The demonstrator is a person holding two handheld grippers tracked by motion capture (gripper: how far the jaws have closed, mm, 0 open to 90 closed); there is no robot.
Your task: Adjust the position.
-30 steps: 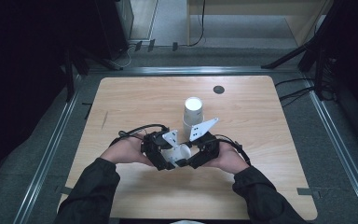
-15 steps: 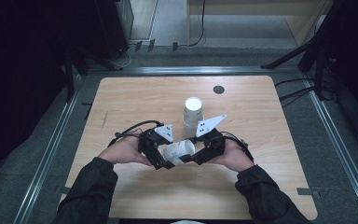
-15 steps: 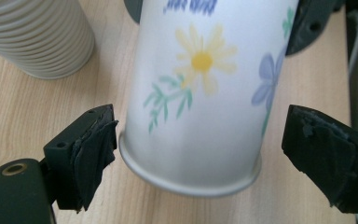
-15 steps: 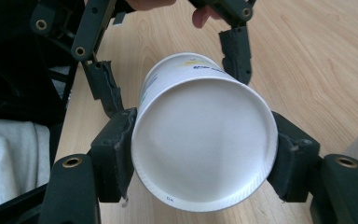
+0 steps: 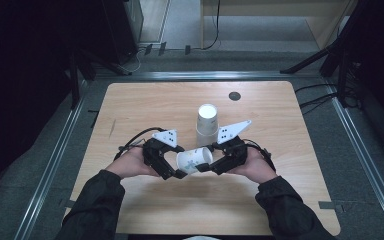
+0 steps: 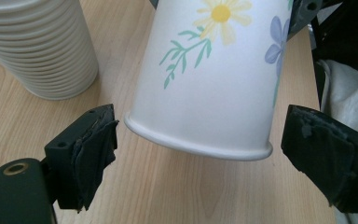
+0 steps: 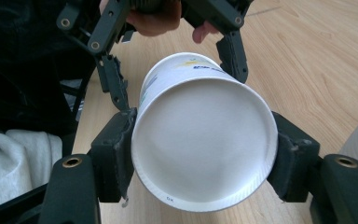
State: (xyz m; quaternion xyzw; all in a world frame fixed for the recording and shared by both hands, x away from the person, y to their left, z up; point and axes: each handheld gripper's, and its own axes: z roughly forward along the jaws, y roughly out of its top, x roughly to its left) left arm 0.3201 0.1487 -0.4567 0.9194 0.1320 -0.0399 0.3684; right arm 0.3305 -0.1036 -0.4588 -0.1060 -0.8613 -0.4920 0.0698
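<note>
Your left gripper (image 5: 180, 170) has just opened its jaws and let go of the flowered paper cup (image 5: 194, 161); its pads now stand off either side while your right gripper (image 5: 211, 164) alone clamps it, lifted slightly

In your left gripper view the cup's (image 6: 214, 79) base and the cup stack's (image 6: 37, 46) top are cut off.

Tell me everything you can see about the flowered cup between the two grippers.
The cup is white paper printed with a yellow flower, green sprigs and a bluish flower. It lies tilted on its side above the table, in front of the cup stack. The right gripper clamps its base end. The left gripper, just opened, flanks its rolled rim without touching.
</note>
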